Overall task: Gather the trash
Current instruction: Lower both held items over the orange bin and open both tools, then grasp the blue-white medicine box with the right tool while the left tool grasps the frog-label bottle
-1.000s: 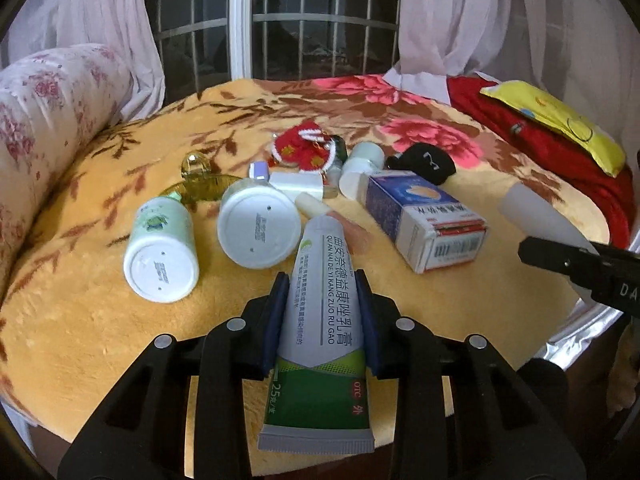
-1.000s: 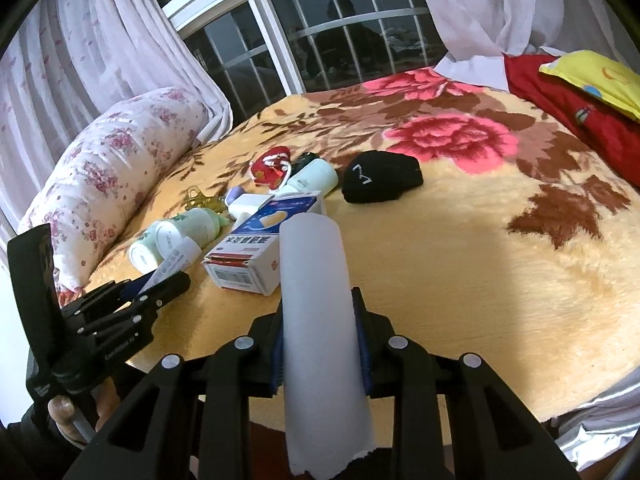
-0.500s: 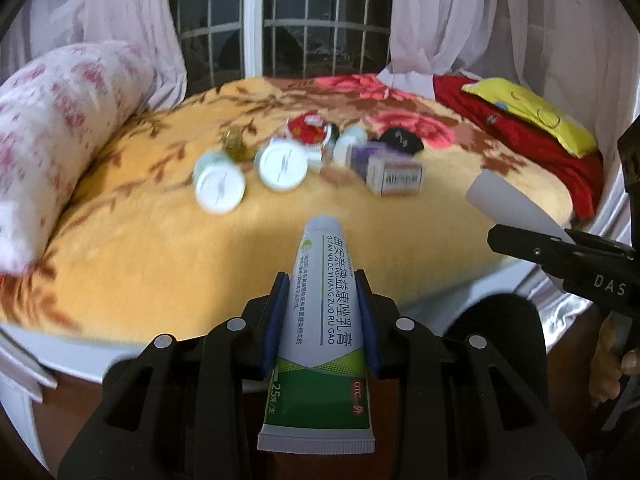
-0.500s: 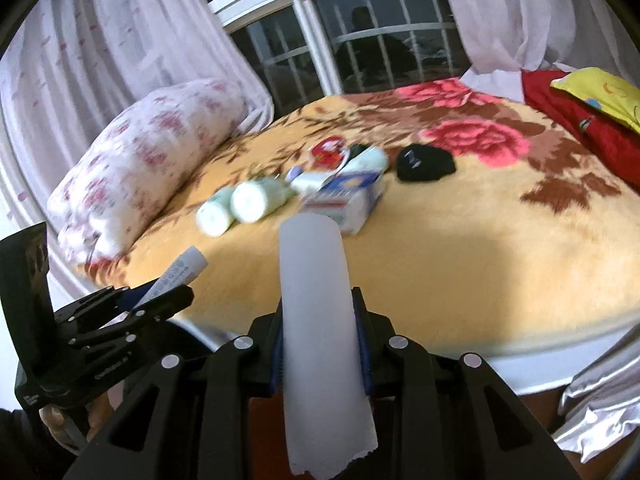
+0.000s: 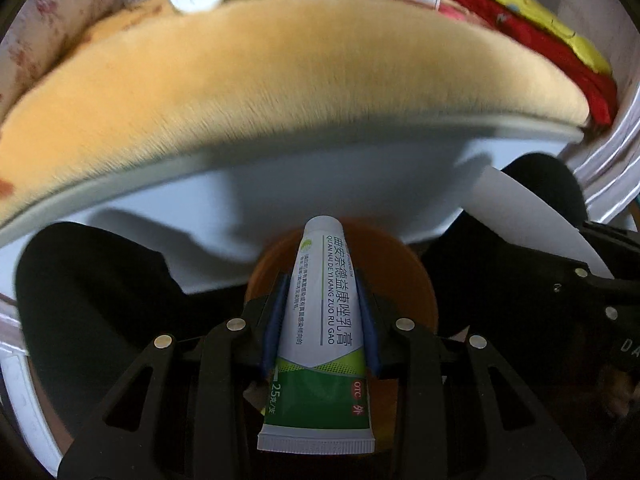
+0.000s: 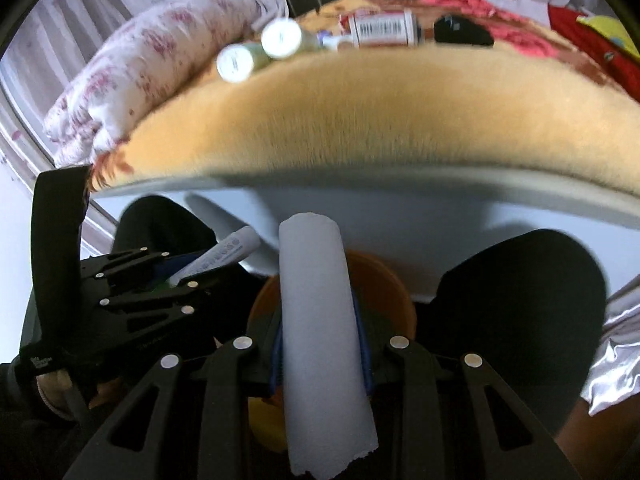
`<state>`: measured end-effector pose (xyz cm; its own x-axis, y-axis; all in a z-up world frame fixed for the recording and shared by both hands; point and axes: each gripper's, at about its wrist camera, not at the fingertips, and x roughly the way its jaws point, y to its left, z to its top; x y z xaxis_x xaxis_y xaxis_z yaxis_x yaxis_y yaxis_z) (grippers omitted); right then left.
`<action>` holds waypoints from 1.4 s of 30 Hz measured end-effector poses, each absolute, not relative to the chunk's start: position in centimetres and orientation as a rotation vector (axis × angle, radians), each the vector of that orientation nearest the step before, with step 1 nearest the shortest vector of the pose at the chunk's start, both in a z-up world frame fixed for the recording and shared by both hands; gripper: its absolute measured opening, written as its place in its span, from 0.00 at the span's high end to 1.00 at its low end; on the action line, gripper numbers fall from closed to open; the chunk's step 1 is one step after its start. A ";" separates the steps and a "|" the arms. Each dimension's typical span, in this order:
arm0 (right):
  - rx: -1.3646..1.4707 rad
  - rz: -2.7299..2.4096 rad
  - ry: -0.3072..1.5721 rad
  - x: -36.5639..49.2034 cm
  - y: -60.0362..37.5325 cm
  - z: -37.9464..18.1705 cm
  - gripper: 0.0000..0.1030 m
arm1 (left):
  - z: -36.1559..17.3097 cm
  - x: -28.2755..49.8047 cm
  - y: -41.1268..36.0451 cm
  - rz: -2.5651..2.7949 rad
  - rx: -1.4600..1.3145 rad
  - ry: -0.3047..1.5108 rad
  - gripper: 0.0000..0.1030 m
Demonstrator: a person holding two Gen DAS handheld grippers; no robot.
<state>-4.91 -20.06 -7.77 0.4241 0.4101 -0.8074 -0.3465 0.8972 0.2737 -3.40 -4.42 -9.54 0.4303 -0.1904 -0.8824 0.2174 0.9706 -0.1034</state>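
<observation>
My left gripper is shut on a white and green ointment tube, held over an orange bin below the bed edge. My right gripper is shut on a white paper roll, also over the orange bin. The paper roll shows at the right of the left wrist view. The left gripper with the tube shows at the left of the right wrist view.
The yellow blanket covers the bed above the bin. White bottles, a barcode box and a black item lie on it. A floral pillow is at the left. Dark knees flank the bin.
Both grippers have dropped from above the bed to below its edge, over the orange bin. Each still holds its item.
</observation>
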 end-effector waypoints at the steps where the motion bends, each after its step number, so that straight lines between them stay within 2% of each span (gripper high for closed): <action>1: 0.060 0.471 1.040 -4.6 -19.8 -8.2 0.72 | -9.9 -3.2 -4.5 -0.255 0.031 1.110 0.69; 5: 0.042 0.461 1.092 -3.3 -19.2 -9.8 0.68 | -11.3 -2.4 -4.5 -0.248 0.032 1.165 0.69; 6: 0.040 0.456 1.108 -3.0 -19.1 -10.2 0.60 | -12.0 -2.0 -4.4 -0.243 0.031 1.196 0.69; 7: 0.038 0.444 1.125 -2.7 -19.0 -10.7 0.43 | -12.4 -1.8 -4.3 -0.231 0.033 1.215 0.66; 8: 0.042 0.431 1.132 -2.4 -18.9 -11.1 0.39 | -13.0 -1.4 -4.2 -0.219 0.040 1.241 0.60; 10: 0.055 0.430 1.137 -2.2 -19.0 -11.4 0.39 | -13.7 -1.1 -4.2 -0.203 0.046 1.274 0.52; 14: 0.076 0.411 1.119 -2.2 -19.5 -11.2 0.39 | -14.2 -1.2 -4.1 -0.201 0.031 1.295 0.47; 21: 0.104 0.395 1.077 -3.2 -20.2 -10.0 0.39 | -13.3 -1.6 -3.4 -0.188 0.021 1.255 0.44; 31: 0.092 0.376 0.917 -2.9 -21.0 -4.3 0.38 | -9.0 -3.1 -2.6 -0.162 0.034 1.110 0.40; 32: 0.087 0.370 0.878 -2.4 -21.0 -3.0 0.38 | -8.0 -3.4 -2.4 -0.158 0.039 1.072 0.37; 35: 0.084 0.341 0.790 -0.9 -21.9 -0.1 0.29 | -6.0 -3.8 -2.0 -0.145 0.049 0.988 0.30; 42: 0.107 0.231 0.707 8.2 -20.0 3.8 0.24 | -3.2 -3.6 -2.0 -0.102 0.094 0.861 0.28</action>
